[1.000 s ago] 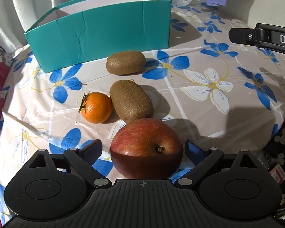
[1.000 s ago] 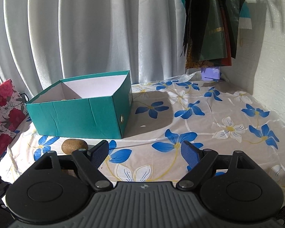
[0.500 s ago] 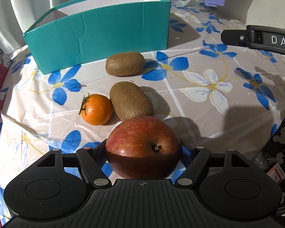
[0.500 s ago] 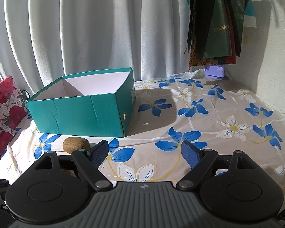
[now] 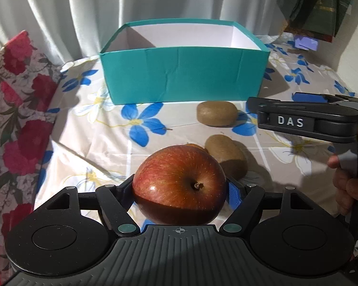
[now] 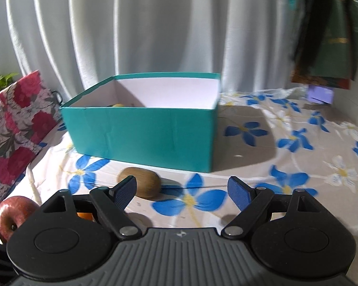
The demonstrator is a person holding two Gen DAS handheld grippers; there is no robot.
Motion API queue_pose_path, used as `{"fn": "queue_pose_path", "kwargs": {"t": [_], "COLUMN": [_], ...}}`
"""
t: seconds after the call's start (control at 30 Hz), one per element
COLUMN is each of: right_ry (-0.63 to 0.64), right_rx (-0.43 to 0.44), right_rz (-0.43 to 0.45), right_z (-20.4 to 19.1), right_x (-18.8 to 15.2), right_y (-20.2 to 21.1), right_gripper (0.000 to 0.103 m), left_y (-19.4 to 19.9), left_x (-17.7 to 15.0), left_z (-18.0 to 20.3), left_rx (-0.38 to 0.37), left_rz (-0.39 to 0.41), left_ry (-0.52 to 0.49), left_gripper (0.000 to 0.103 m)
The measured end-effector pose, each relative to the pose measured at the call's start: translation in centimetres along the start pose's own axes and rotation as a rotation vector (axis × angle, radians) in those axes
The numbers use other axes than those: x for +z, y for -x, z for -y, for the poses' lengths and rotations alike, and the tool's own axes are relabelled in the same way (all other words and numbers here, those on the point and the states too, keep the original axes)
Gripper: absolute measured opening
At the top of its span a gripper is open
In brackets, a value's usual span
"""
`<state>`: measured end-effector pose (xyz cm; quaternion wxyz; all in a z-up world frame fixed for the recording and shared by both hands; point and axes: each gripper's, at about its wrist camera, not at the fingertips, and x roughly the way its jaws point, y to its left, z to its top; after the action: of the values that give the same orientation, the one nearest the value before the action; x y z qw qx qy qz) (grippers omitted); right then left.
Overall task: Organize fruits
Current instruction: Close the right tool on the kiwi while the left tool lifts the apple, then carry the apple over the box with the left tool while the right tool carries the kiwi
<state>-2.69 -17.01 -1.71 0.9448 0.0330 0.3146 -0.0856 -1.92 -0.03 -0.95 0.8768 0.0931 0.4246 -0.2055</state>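
Left gripper (image 5: 179, 190) clamped on red apple (image 5: 180, 186), pads on both flanks, stem toward camera; apple off floral tablecloth (image 5: 136, 143). Right gripper (image 6: 182, 191) wide, nothing between fingers, above cloth beside far kiwi (image 6: 140, 184). Teal box (image 5: 183, 76) ahead, open-topped, something yellowish inside, left corner. Second kiwi (image 5: 226, 156) just behind apple; orange barely visible. Carry apple high over near wall, lower inside before release. Keep squeeze gentle: skin smooth, bruising likely. Mind right gripper close by.
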Motion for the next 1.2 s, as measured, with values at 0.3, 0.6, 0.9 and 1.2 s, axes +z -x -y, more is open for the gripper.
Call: {"fn": "queue_pose_path", "kwargs": {"t": [0.3, 0.6, 0.9, 1.2], "right_ry": [-0.001, 0.005, 0.008, -0.083], "right_rx": [-0.007, -0.073, -0.060, -0.047], "right_rz": [-0.108, -0.181, -0.175, -0.095], "right_z": [-4.3, -5.6, -5.7, -2.8], "right_x": [1.0, 0.6, 0.3, 1.3], "right_y": [-6.5, -9.8, -10.4, -6.3], "right_gripper": [0.084, 0.077, 0.068, 0.067], "left_y": [0.7, 0.4, 0.1, 0.4], "left_x": [-0.1, -0.2, 0.3, 2.4], "left_z": [-4.4, -6.5, -6.7, -6.1], "left_rx": [0.055, 0.069, 0.067, 0.090], "left_rz": [-0.008, -0.033, -0.040, -0.014], "left_ry": [0.069, 0.103, 0.098, 0.093], "left_gripper": [0.078, 0.078, 0.078, 0.078]}}
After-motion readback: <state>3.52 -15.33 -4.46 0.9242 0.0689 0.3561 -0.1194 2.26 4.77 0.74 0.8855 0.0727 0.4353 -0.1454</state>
